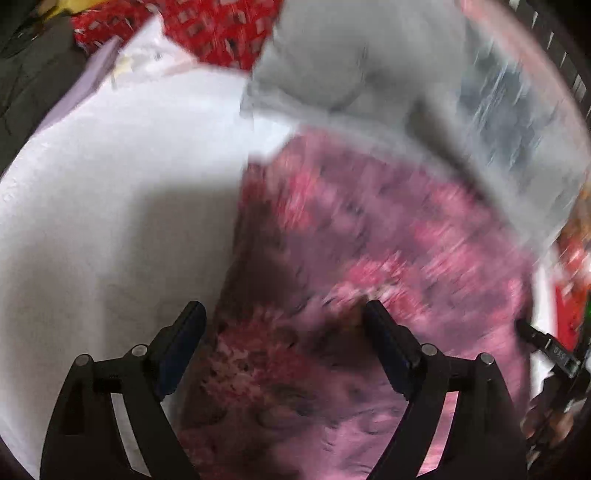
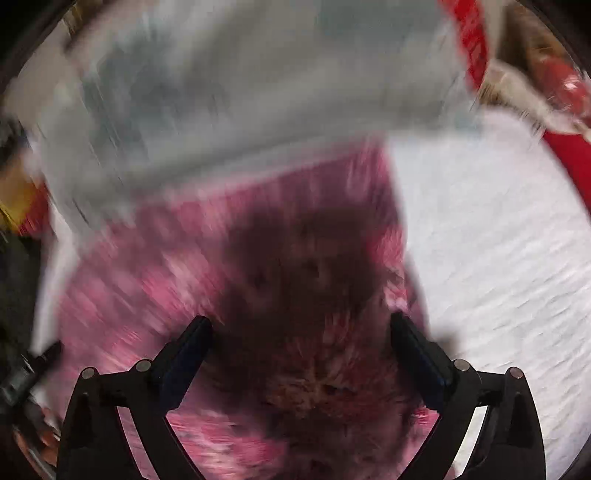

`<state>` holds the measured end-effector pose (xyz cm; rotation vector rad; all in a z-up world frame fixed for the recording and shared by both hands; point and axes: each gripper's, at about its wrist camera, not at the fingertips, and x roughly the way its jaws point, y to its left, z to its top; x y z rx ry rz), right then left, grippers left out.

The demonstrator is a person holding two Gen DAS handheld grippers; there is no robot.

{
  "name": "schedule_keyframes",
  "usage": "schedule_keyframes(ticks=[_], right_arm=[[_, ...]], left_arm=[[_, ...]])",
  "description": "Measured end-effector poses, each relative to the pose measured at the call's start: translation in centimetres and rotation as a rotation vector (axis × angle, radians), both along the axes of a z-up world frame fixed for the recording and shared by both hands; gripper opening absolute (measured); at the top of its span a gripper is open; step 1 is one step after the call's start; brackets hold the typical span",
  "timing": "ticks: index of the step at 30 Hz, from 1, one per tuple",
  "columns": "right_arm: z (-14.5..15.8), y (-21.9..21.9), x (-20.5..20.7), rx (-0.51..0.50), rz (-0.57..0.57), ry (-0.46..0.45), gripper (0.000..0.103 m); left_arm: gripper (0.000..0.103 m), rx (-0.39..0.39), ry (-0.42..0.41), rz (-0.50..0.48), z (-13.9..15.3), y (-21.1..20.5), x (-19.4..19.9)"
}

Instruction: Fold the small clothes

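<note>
Both grippers, left and right, hung released over the blurred pink cloth; each should probably pinch a corner squarely before folding.

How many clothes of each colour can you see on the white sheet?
Pink flowery cloth: 1
Grey cloth: 1
Red patterned cloth: 1
Total: 3

The pictures are blurry, so more may be hidden. Both grippers, left and right, are open above the pink one, on the white sheet.
</note>
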<state>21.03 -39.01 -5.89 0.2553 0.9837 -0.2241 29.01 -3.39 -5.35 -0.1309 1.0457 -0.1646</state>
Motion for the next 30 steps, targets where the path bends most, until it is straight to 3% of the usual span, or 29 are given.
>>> schedule_keyframes(ticks=[1, 3, 6, 9, 15, 18, 21, 25, 28, 30], right_arm=[[0.2, 0.7, -0.1, -0.052, 0.004, -0.014, 0.102], [0.7, 0.6, 0.0, -0.018, -0.038, 0.028, 0.102], [2.7, 1.7, -1.2, -0.05, -0.055, -0.01, 0.094], [5.1, 6.5, -3.9, -0.109, 0.057, -0.142, 0.096], [4.0, 18.8, -6.4, -0.111, 0.422, -0.158, 0.097], [1.9, 27.3, -8.6, -0.252, 0.654, -0.148, 0.097], [0.2, 33.1, -10.5, -0.427, 0.79, -0.178, 0.097], [-1.8, 37.4, -10.7, -0.685, 0.801, -0.238, 0.097], [-2.1, 38.3, -9.7, -0.736, 0.759, -0.289, 0.096], [-1.9, 38.1, -8.8, -0.734, 0.732, -0.306, 0.088]], left_arm=[[0.093, 0.006, -0.02, 0.002, 0.0, -0.1, -0.1], [0.092, -0.013, -0.009, 0.002, 0.3, 0.2, 0.0], [0.092, -0.067, -0.002, 0.031, 1.3, 2.1, -0.3], [0.092, -0.089, -0.047, 0.091, 2.8, 5.0, -1.2], [0.092, -0.137, 0.046, 0.126, 2.0, 9.4, -1.5], [0.092, -0.138, 0.072, 0.111, 1.6, 10.5, -1.9], [0.092, -0.16, 0.111, 0.095, 1.4, 11.5, -1.9], [0.092, -0.203, 0.138, 0.083, 1.7, 12.7, -1.4], [0.092, -0.231, 0.153, 0.057, 2.0, 12.8, -0.9], [0.092, -0.265, 0.179, 0.028, 2.0, 12.6, -0.2]])
